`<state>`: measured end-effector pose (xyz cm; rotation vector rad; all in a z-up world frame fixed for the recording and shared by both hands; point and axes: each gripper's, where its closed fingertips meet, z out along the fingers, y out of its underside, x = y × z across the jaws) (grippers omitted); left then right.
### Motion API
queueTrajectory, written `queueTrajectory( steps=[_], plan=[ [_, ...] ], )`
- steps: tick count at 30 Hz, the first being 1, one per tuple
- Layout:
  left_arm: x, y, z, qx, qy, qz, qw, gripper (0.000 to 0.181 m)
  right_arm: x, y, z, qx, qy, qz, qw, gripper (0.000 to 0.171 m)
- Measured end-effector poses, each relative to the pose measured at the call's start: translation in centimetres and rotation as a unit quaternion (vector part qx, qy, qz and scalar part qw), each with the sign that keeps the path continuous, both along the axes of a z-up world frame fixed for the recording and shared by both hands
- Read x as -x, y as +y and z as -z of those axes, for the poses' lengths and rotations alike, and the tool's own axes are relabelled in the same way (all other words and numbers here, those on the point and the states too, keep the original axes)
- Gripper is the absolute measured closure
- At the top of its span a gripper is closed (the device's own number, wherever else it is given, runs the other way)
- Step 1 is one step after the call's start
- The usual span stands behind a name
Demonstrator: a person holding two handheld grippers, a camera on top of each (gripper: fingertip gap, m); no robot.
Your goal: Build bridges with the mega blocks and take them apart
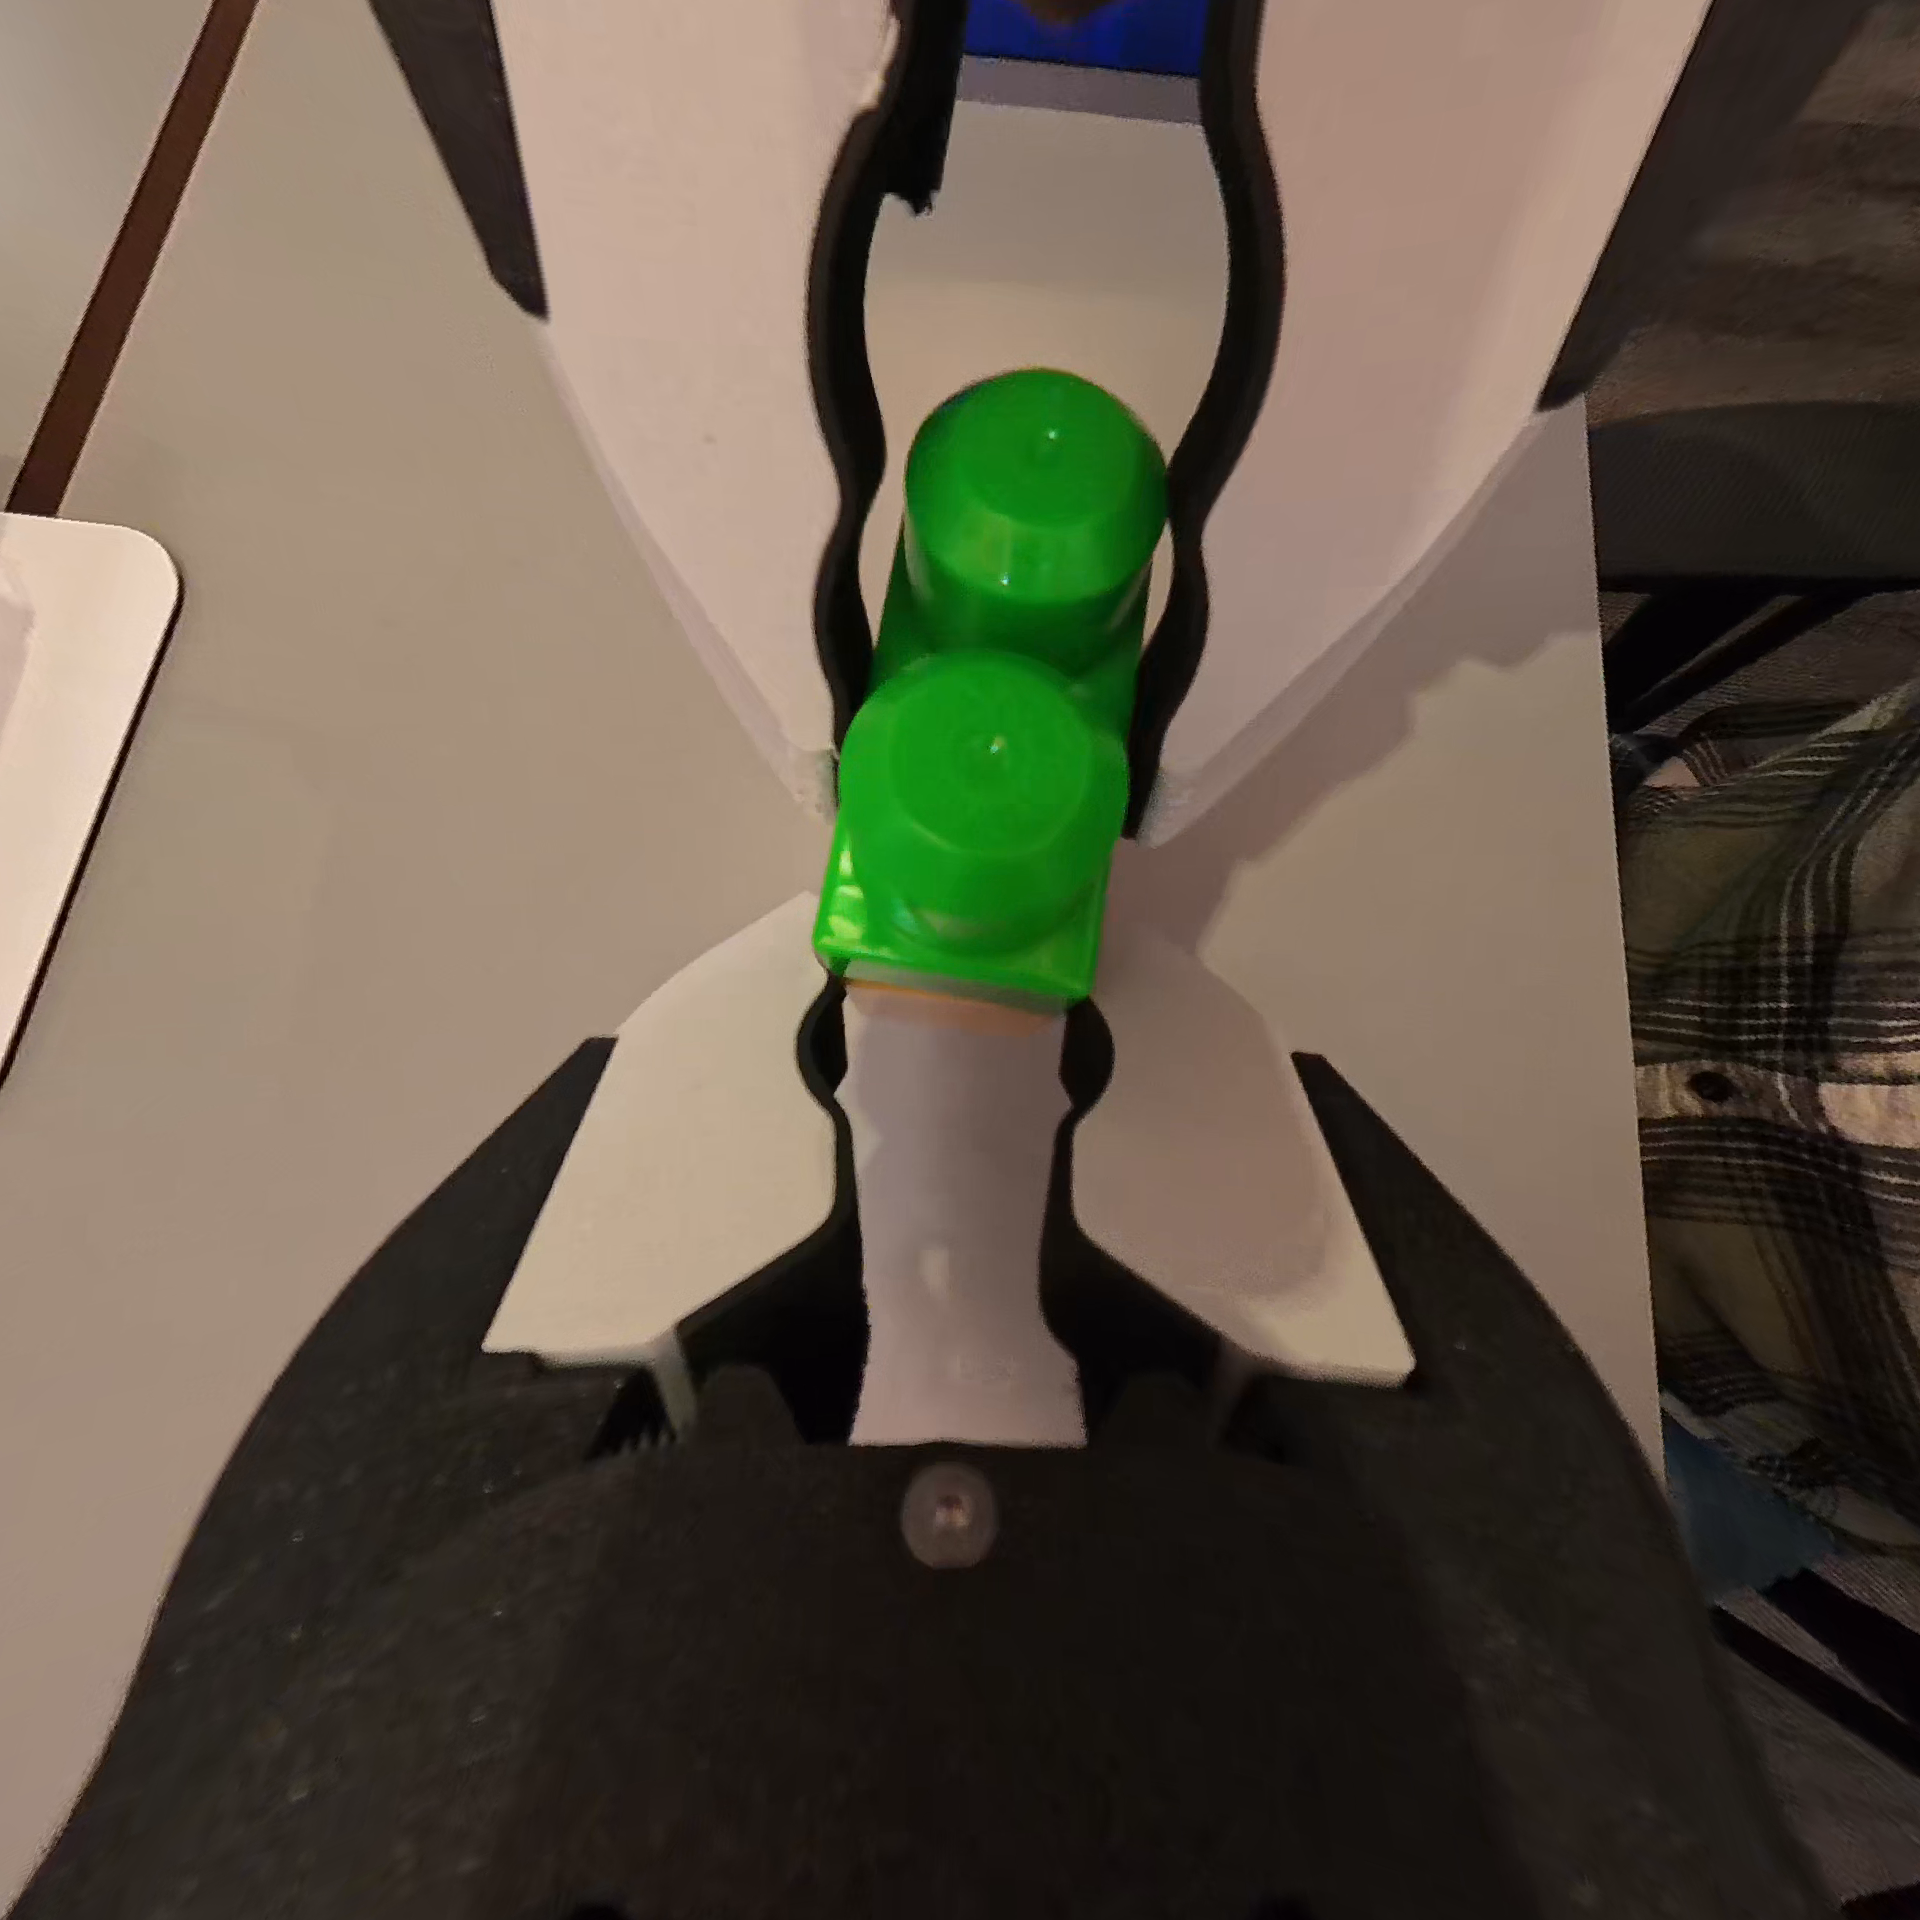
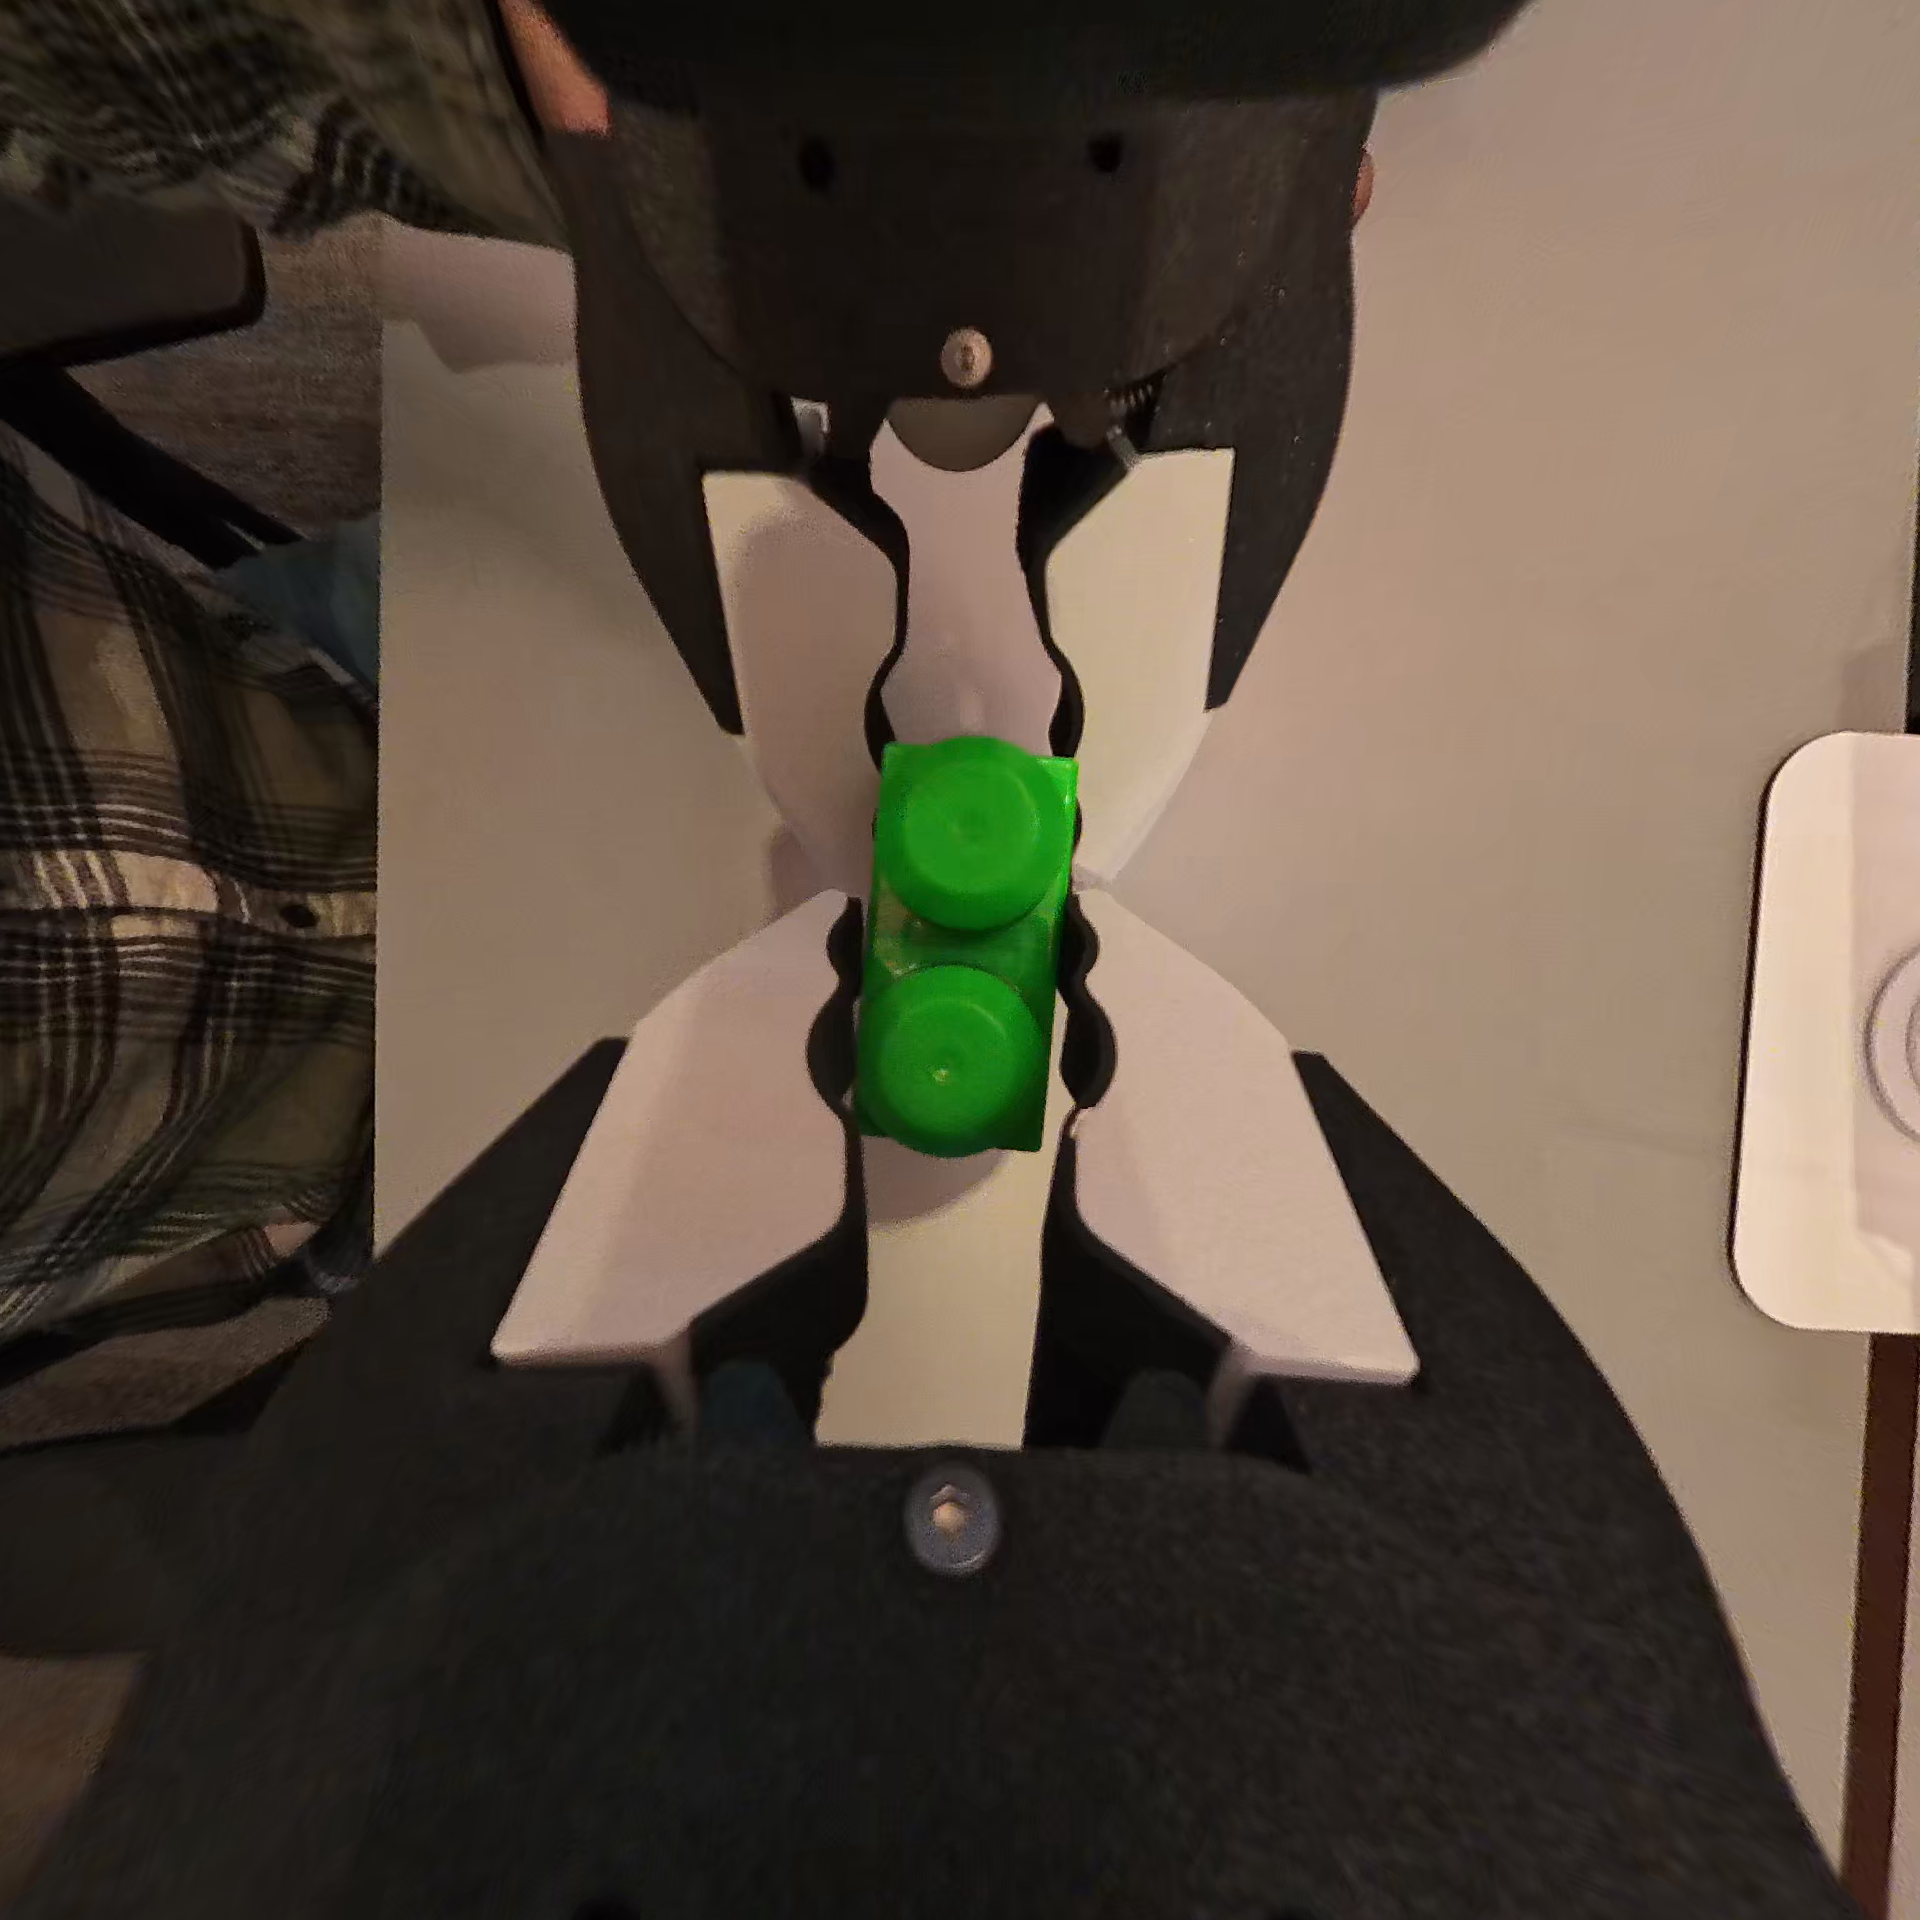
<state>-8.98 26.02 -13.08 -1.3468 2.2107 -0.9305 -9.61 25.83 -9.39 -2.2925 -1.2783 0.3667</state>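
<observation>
Green two-stud block (image 2: 961, 945), studs up, sits over the white table (image 2: 1455, 623) with a sliver of orange (image 1: 940, 1016) showing under one end. Right gripper (image 2: 958, 935) is clamped on its long sides, pads pressed to both faces; left gripper (image 1: 956, 1023), facing it head-on, is set narrow with its tips at the block's opposite end, though whether they actually pinch it or the orange piece beneath cannot be told. Further out: a white rounded-corner board (image 2: 1808, 1039) near the table edge, and plaid fabric (image 1: 1766, 987) beyond the table.
</observation>
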Motion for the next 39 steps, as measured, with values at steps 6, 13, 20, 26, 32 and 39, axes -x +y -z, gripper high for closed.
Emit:
queueTrajectory(
  steps=[6, 13, 20, 26, 32, 39],
  plan=[
    [-1.5, -1.7, -0.5, 0.04, -0.026, 0.011, 0.999, 0.14, -1.7, -1.4, -0.3, 0.014, -0.02, -0.017, 1.0, 0.136],
    [-2.3, -3.9, -2.7, 0.092, -0.096, 0.011, 0.991, 0.12, -10.0, -5.7, -4.2, -0.025, -0.027, 0.012, 0.999, 0.136],
    [-1.4, -5.8, -2.5, 0.126, -0.119, 0.001, 0.985, 0.125, -26.0, -12.5, -8.2, -0.054, -0.091, 0.139, 0.985, 0.136],
    [-0.5, -7.5, -2.4, 0.129, -0.129, -0.004, 0.983, 0.13, -37.8, -19.6, -7.9, -0.045, -0.123, 0.197, 0.972, 0.136],
    [0.0, -8.6, -2.7, 0.129, -0.147, -0.021, 0.981, 0.134, -44.4, -24.9, -3.2, -0.006, -0.16, 0.172, 0.972, 0.136],
    [0.4, -9.3, -2.0, 0.121, -0.135, -0.037, 0.983, 0.136, -45.2, -26.7, 3.3, 0.041, -0.167, 0.109, 0.979, 0.136]
  ],
)
